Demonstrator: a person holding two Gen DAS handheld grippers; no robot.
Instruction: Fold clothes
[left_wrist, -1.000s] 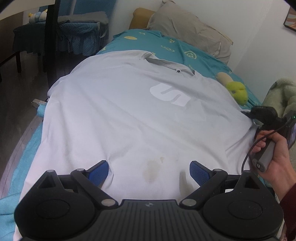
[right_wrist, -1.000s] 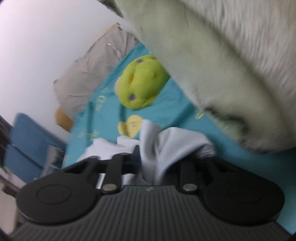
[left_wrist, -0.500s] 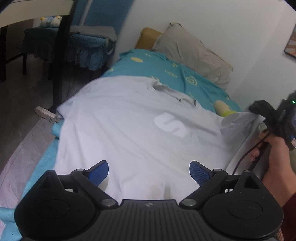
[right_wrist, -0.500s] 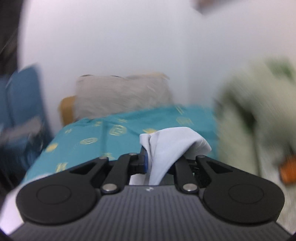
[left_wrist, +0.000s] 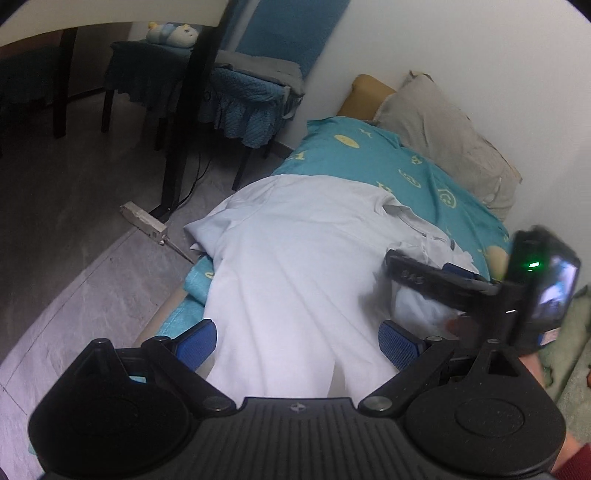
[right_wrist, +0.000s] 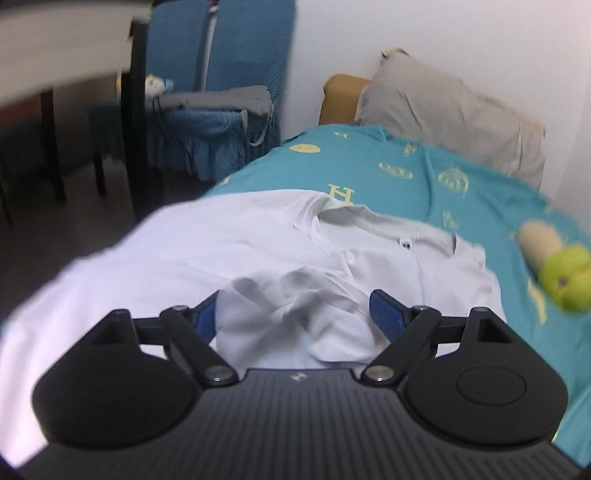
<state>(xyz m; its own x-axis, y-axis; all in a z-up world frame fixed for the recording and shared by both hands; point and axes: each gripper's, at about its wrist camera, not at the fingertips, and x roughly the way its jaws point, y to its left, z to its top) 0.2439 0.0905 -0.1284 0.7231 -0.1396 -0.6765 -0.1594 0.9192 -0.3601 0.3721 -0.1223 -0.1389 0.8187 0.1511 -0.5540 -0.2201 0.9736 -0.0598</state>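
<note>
A white T-shirt (right_wrist: 229, 251) lies spread on a teal bedsheet (right_wrist: 424, 173), its right sleeve bunched over the chest. The right gripper (right_wrist: 293, 314) hangs above that bunch, jaws opening, pads clear of the cloth. The left gripper (left_wrist: 297, 338) hovers wide apart over the near hem.

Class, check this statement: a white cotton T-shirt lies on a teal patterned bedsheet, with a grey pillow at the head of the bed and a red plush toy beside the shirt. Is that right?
One detail is wrong: the plush toy is yellow-green, not red, as the right wrist view shows. The white cotton T-shirt, the teal patterned bedsheet and the grey pillow are as stated.
</note>
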